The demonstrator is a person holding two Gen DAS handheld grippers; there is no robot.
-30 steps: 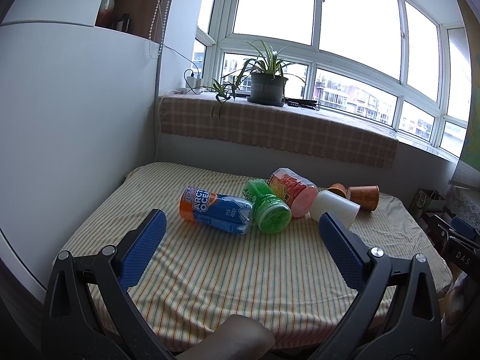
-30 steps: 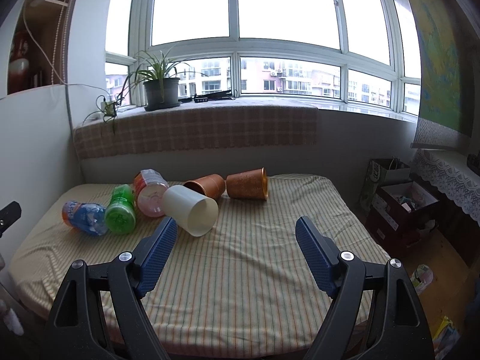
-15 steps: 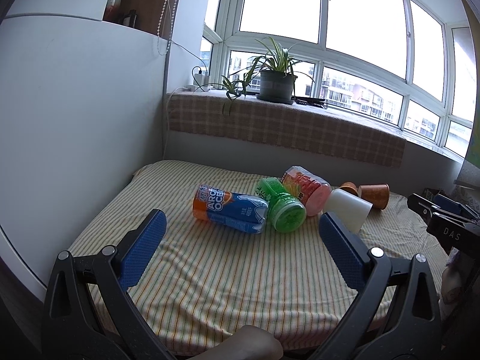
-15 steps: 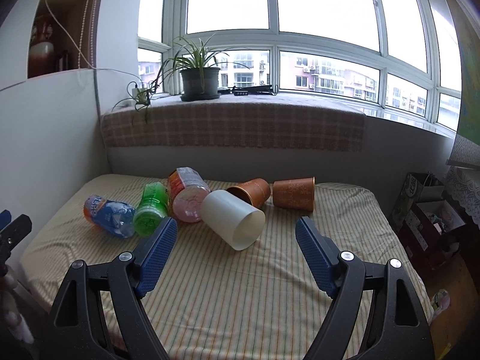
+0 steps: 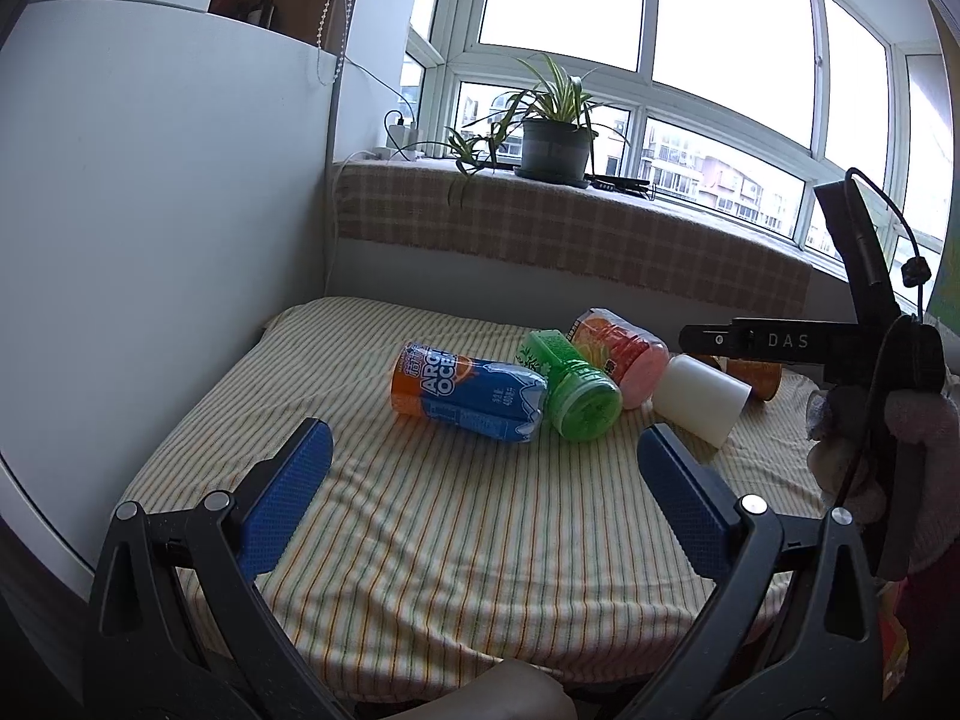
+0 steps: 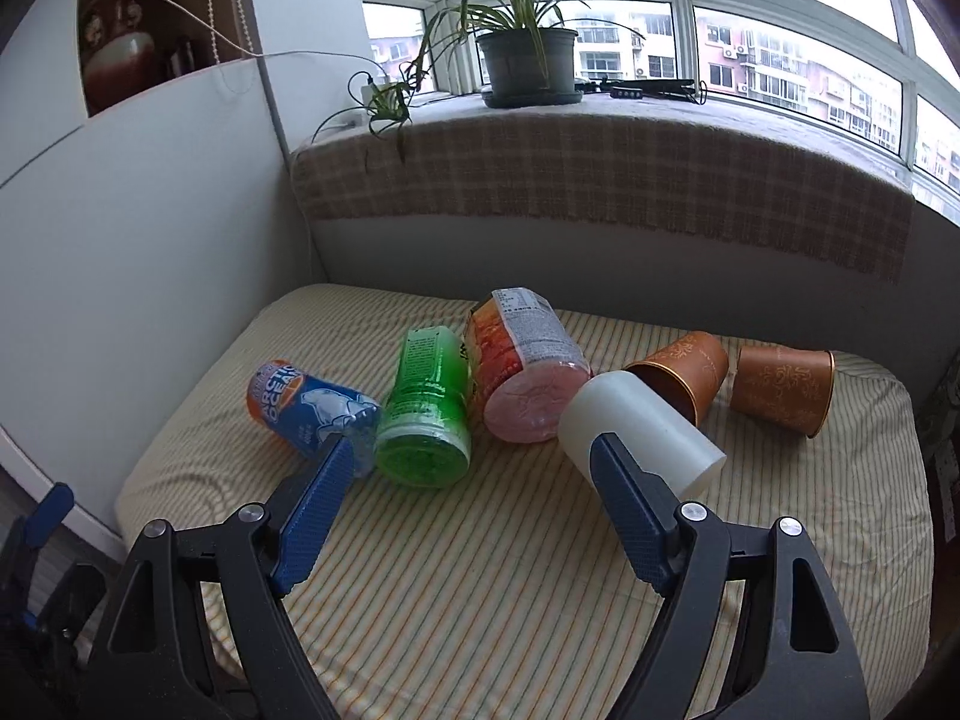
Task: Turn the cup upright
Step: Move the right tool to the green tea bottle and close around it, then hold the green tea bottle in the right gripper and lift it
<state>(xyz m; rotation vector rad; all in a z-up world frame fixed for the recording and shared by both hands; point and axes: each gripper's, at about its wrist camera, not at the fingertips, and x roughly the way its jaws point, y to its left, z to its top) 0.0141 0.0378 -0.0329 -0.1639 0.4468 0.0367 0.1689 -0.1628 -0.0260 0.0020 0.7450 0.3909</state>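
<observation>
Striped bench (image 6: 540, 600), one, is filling more of the right view than a second ago, with the right claw (image 6: 474, 474) now reaching in beside the white cup (image 6: 636, 426) and appearing at the left view's edge. Six vessels are lying tipped in a row: white cup, one, touching the pink cup (image 6: 528, 378); copper cups (image 6: 780, 387), two; green cup (image 6: 426, 414), one; blue bottle (image 6: 306, 402), one. Left claw (image 5: 480, 462) and right claw are both gaping, holding nothing.
</observation>
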